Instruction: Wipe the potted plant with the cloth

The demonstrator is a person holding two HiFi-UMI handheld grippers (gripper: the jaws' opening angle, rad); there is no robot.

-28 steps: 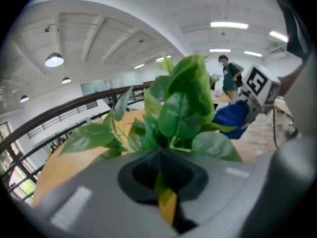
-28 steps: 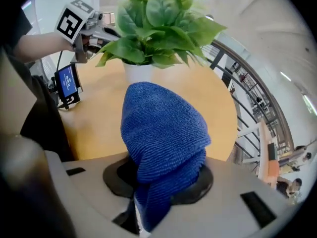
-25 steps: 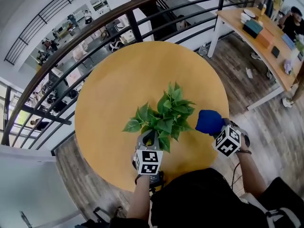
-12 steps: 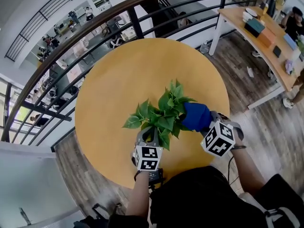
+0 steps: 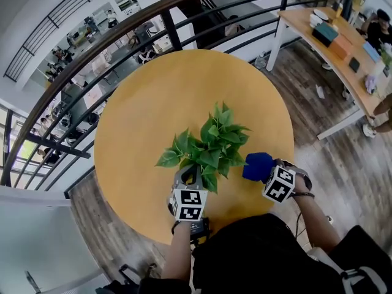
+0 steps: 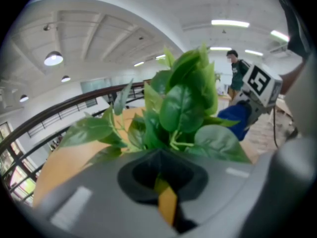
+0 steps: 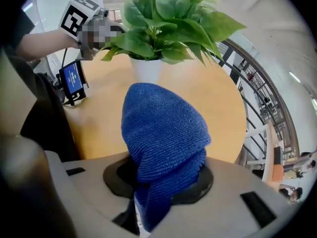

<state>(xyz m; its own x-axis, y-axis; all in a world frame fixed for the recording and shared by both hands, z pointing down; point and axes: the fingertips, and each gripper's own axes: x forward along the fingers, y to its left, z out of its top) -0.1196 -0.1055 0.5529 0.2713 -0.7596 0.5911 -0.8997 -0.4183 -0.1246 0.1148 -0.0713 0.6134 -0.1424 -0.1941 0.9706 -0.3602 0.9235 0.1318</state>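
Note:
A potted plant (image 5: pixel 211 143) with broad green leaves stands near the front of a round wooden table (image 5: pixel 159 97). Its white pot (image 7: pixel 147 69) shows in the right gripper view. My right gripper (image 5: pixel 269 176) is shut on a bunched blue cloth (image 5: pixel 257 166), which sits just right of the leaves and apart from them. The cloth (image 7: pixel 163 133) fills the middle of the right gripper view. My left gripper (image 5: pixel 191 177) sits under the front leaves, its jaws hidden by foliage. The leaves (image 6: pixel 183 103) crowd the left gripper view.
A dark railing (image 5: pixel 122 35) curves behind the table, with a lower floor beyond it. A long wooden desk (image 5: pixel 343 48) with boxes stands at the far right. A small device with a blue screen (image 7: pixel 73 81) sits at the table's near edge.
The right gripper pushed the cloth left into the leaves, then drew back right and slightly down, clear of them. The left gripper has stayed put.

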